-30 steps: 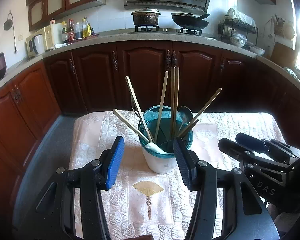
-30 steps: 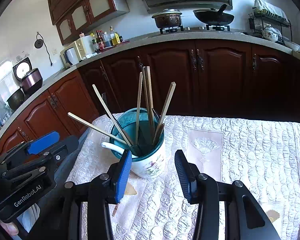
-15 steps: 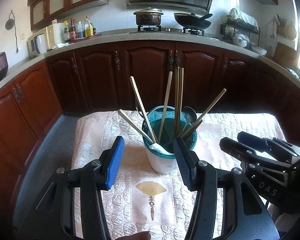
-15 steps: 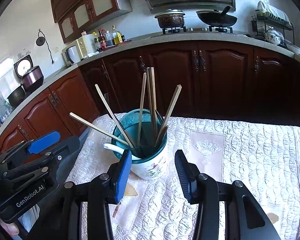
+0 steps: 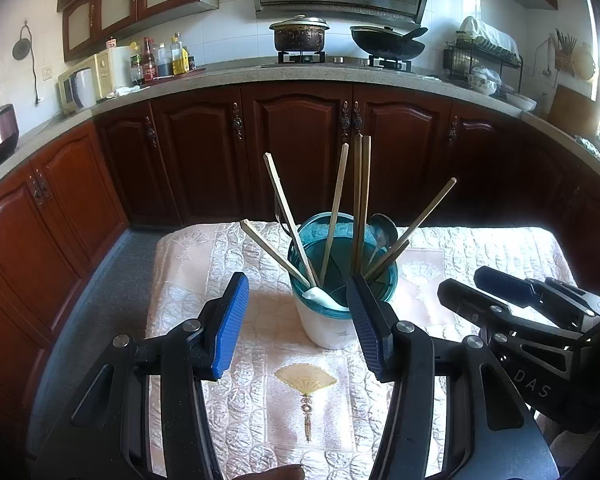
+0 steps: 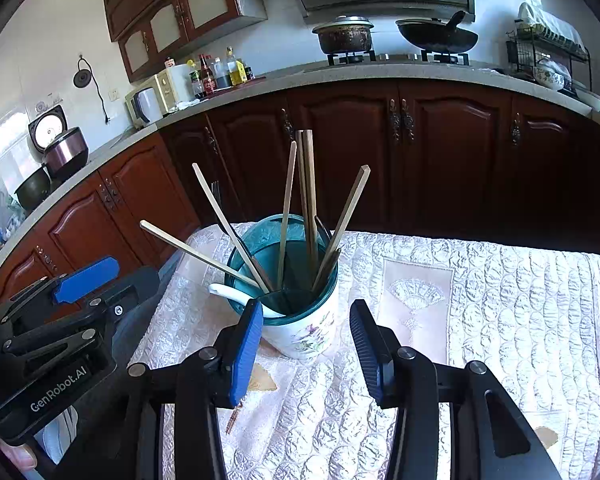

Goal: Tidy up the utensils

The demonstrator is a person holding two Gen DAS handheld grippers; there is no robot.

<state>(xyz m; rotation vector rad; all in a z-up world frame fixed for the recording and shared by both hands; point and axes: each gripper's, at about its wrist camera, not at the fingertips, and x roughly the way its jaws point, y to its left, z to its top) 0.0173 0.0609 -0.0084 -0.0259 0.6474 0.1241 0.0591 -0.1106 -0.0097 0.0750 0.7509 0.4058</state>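
The cup of chopsticks stands at 12 o'clock from both grippers — left gripper and right gripper both spread wide, empty; sticks point mostly up.

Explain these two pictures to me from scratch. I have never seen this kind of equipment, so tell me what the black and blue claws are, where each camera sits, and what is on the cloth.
There is no robot here: a person holds a two-finger gripper in each hand, with a wide-angle camera on each looking along its fingers. One picture comes from the left gripper, the other from the right gripper. Each also glimpses its partner at the side. Both are open and hold nothing. On the quilted tablecloth stands a white utensil holder with a teal rim. Wooden chopsticks, a white spoon and a metal spoon stick out of it. Behind are kitchen cabinets and a stove.
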